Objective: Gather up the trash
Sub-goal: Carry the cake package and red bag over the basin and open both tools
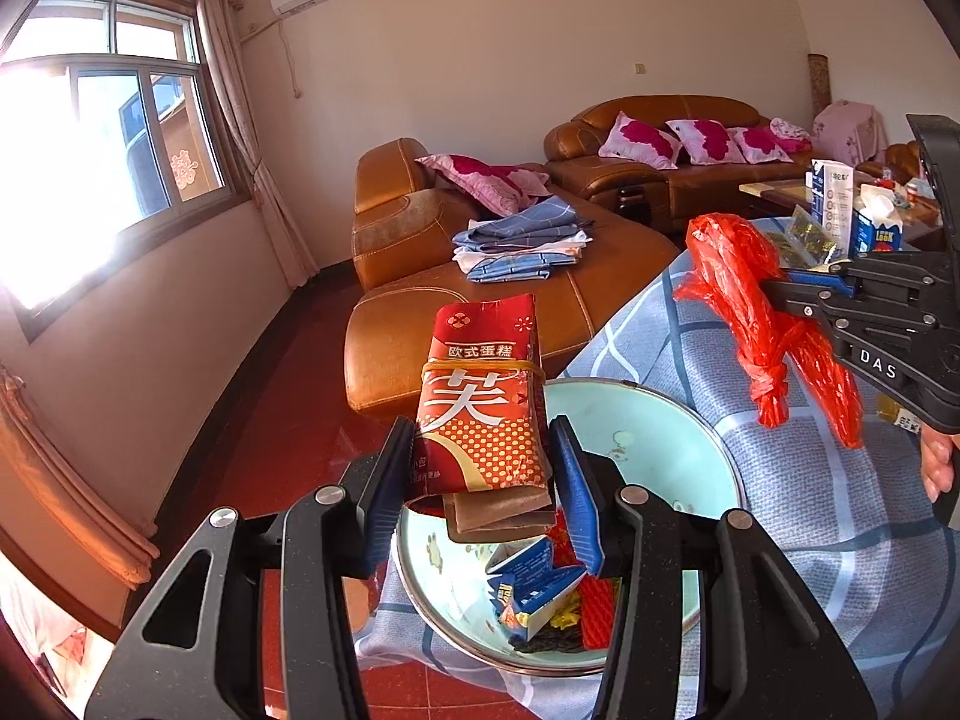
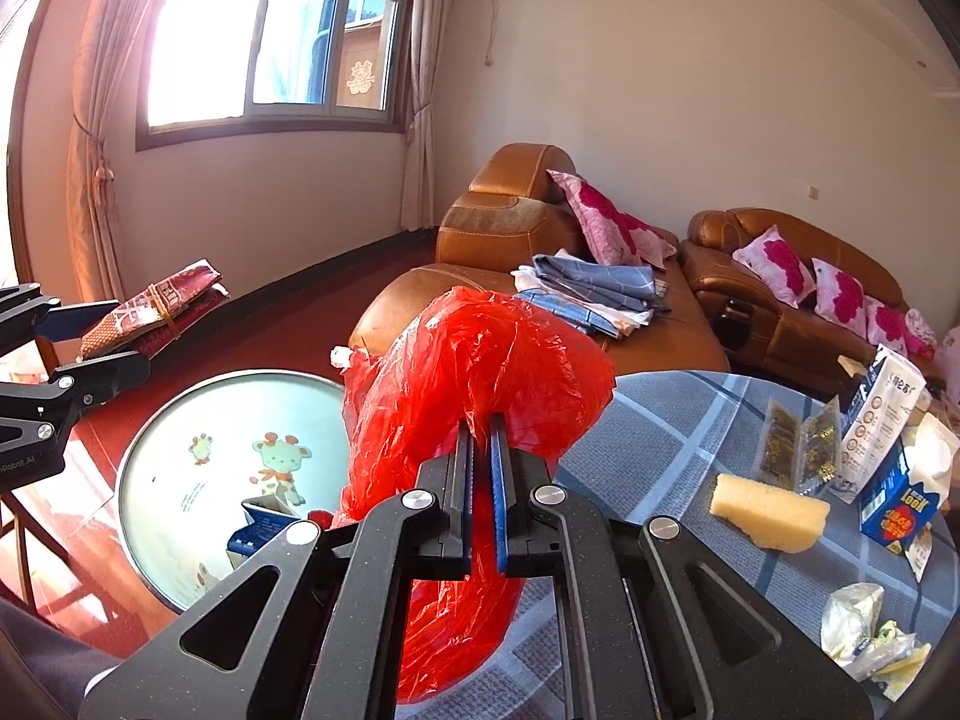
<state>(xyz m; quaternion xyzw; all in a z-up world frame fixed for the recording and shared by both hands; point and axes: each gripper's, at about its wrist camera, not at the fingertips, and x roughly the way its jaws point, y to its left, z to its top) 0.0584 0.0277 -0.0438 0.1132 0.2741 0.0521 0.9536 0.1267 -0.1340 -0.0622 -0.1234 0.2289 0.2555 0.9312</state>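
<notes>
A glossy red snack packet, flat and oblong and bound with a yellow rubber band, is clamped between the blue pads of the left gripper and held above a pale green enamel basin, round and metal-rimmed, with a giraffe printed inside. Crushed cartons and wrappers are seen on the basin floor. A crinkled, translucent red plastic bag is pinched in the closed right gripper, knotted at one end and hung just beside the basin rim. The basin is set at the edge of a table draped in blue checked cloth; red floor lies open beyond it. A porous yellow sponge wedge, foil sachets and a milk carton are left on the cloth to the right, well apart from both grippers
</notes>
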